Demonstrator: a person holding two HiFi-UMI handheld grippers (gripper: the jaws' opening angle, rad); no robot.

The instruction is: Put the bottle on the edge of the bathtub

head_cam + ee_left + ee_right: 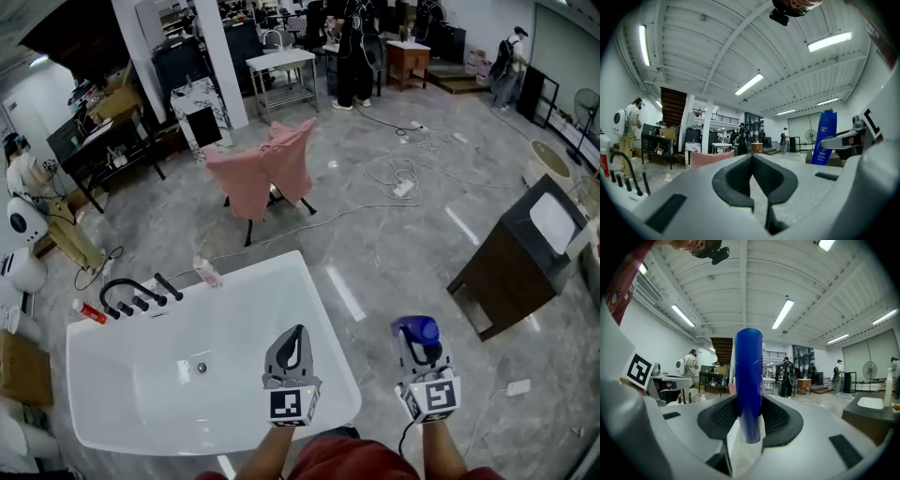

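Your right gripper (419, 349) is clamped on the blue bottle (415, 328). In the right gripper view the bottle (749, 366) stands upright between the jaws of that gripper (750, 409), blue above and pale at the bottom. It hangs over the grey floor (394, 253), at about 3 o'clock from the white bathtub (319, 309) and apart from its rim. Your left gripper (298, 330) has its jaws closed together with nothing between them, over the tub's right end. The tub's white basin shows a drain (202, 367). On the rim at 11 o'clock sit a black faucet set (131, 295) and a red-and-white tube (89, 311), with a small pink bottle (208, 272) at 12 o'clock. A dark vanity cabinet (506, 272) stands at 3 o'clock.
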